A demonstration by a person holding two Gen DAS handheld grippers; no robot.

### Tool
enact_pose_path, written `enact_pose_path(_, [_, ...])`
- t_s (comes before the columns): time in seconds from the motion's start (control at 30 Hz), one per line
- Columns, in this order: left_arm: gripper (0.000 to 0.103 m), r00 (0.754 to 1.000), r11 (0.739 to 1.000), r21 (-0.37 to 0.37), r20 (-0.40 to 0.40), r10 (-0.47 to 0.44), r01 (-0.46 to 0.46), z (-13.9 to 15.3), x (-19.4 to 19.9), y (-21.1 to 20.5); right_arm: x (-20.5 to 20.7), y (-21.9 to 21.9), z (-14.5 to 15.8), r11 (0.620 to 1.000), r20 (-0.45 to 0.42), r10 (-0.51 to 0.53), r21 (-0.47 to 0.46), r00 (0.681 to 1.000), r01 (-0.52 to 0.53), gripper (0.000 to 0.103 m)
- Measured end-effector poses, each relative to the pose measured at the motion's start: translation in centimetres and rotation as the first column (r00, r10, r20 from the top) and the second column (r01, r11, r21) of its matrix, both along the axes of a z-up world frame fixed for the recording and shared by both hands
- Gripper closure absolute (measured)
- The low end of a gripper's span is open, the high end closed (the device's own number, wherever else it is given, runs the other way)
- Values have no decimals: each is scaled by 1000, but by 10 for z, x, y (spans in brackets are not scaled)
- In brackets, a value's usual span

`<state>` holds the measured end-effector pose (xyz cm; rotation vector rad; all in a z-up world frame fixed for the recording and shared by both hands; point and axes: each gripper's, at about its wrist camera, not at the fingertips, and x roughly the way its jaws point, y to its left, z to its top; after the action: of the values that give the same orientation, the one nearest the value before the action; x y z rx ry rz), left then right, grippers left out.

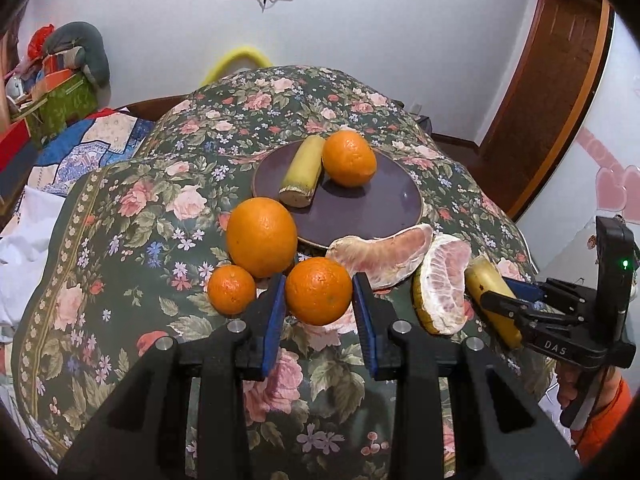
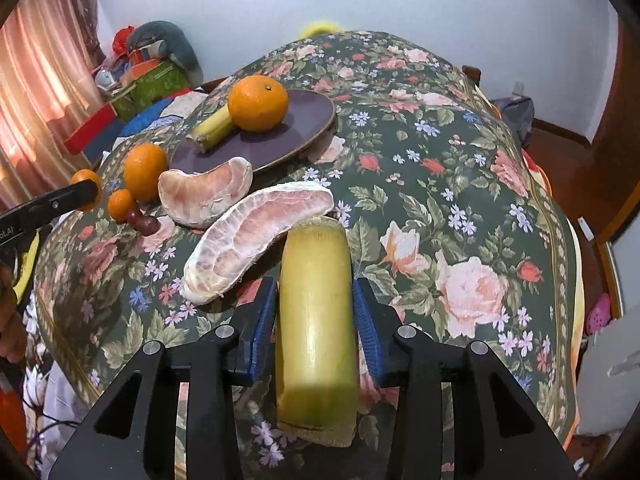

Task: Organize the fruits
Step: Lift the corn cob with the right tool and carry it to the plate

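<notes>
floral cloth [image 1: 120, 208] | left fingers [image 1: 318, 296] angled down, gripping orange [image 1: 318, 291] | right fingers [image 2: 314, 312] angled down, clamping banana piece [image 2: 316, 320]

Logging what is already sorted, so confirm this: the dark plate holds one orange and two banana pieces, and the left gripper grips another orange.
Wrong in one respect: the dark plate holds one orange and only one banana piece, not two. The second banana piece is off the plate, between the right gripper's pads, as the right wrist view shows. The left gripper does grip another orange.
</notes>
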<state>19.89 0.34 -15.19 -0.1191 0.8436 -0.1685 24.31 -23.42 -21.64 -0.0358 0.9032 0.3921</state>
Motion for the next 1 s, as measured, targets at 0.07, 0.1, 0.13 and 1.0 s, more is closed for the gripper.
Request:
enact_pose_path(0.07, [70, 1000, 1000, 0, -5, 2, -2, -1, 1, 0, 4, 1, -1, 1000, -7, 7, -4, 1000, -7, 67])
enact_pose_path(0.1, [70, 1000, 1000, 0, -5, 2, -2, -1, 1, 0, 8, 3, -3, 1000, -19, 9, -6, 1000, -9, 66])
enact_pose_path(0.13, [70, 1000, 1000, 1, -5, 1, -1, -1, 1, 0, 11, 4, -7, 1000, -29, 13, -5, 1000, -13, 66])
enact_pose_path(1.0, [70, 996, 1000, 26, 90, 5, -7, 32, 42, -1, 32, 16, 84, 993, 236, -14, 113, 972, -13, 67])
